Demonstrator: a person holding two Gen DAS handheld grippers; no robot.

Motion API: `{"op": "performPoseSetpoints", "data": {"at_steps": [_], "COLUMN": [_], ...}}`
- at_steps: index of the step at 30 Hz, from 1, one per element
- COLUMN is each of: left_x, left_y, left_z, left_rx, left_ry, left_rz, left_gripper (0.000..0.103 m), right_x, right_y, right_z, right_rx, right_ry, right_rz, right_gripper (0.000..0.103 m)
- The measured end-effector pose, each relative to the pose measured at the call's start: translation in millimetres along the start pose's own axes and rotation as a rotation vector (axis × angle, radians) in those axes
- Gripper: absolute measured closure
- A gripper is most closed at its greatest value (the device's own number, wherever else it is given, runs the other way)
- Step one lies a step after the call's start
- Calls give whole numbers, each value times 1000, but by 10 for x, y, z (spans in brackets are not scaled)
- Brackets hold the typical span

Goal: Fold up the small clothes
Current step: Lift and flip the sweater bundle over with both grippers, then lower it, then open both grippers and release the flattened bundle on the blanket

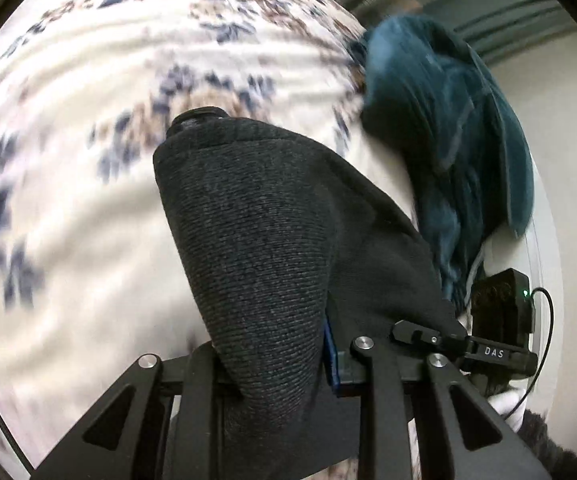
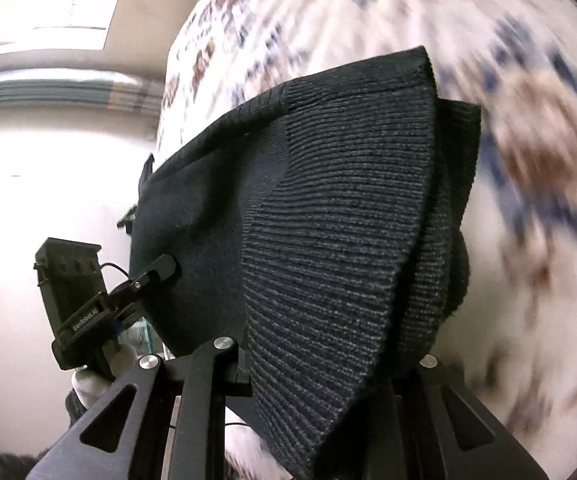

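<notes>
We have the dark knit garment (image 1: 272, 216) lifted off the floral bedspread (image 1: 68, 184), one edge in each hand. The left gripper (image 1: 284, 364) has its fingers nearly closed on the cloth, which drapes over them. The right gripper (image 2: 320, 352) likewise; knit folds hide its fingers, so we judge the pinch from the hang of the cloth. A teal garment (image 1: 460, 128) lies heaped near the bedspread's edge. Step in hand, as we read it: carrying the held edge over for a fold. Next move calls for lowering both edges evenly, keeping the cloth taut, then letting go.
</notes>
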State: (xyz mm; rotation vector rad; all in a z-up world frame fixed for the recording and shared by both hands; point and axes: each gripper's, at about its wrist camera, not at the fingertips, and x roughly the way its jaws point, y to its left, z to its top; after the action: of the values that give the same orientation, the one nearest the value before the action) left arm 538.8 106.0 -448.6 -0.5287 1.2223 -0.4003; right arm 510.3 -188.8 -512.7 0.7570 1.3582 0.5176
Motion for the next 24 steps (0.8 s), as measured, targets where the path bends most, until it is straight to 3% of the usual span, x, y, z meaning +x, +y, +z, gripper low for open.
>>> {"op": "performPoseSetpoints", "data": {"at_steps": [4,6,7,8,9,11,12,13,14,16,18,20,22,24], "left_x": [335,552,683,792,887,922,900,855,812,714,643,586,538,565], "left_y": [235,370,450,507,573,625,611,553,494,345,215,173,181,244], "left_z": [712,919,1005,1059,1096,1087,1063,1013,968,820,639,454,274,233], "left_rx": [-7,-5,1,2,4,9,13,36,55,96,112,103,82,57], "left_ry": [10,45,78,108,135,144,134,118,102,65,36,17,2,4], "left_rz": [39,115,159,197,244,280,295,342,373,426,497,516,545,565], "left_gripper": [80,74,72,72,69,56,49,28,13,12,12,12,12,12], "right_x": [241,410,513,591,693,775,771,728,675,547,403,328,201,-14], "right_y": [146,177,165,160,160,161,165,166,187,244,181,116,-1,-224], "right_z": [815,1158,1321,1452,1581,1681,1707,1715,1684,1546,1312,973,846,648], "right_rx": [-19,-24,-36,-49,-74,-128,-158,-173,-181,-190,-211,-192,-85,65], "right_ry": [-19,0,27,49,79,99,94,81,61,-7,-29,-35,-69,-126], "right_rz": [-21,-39,-88,-160,-295,-507,-609,-661,-672,-669,-682,-724,-640,-501], "right_gripper": [82,82,80,77,72,59,45,33,28,20,20,20,20,21]}}
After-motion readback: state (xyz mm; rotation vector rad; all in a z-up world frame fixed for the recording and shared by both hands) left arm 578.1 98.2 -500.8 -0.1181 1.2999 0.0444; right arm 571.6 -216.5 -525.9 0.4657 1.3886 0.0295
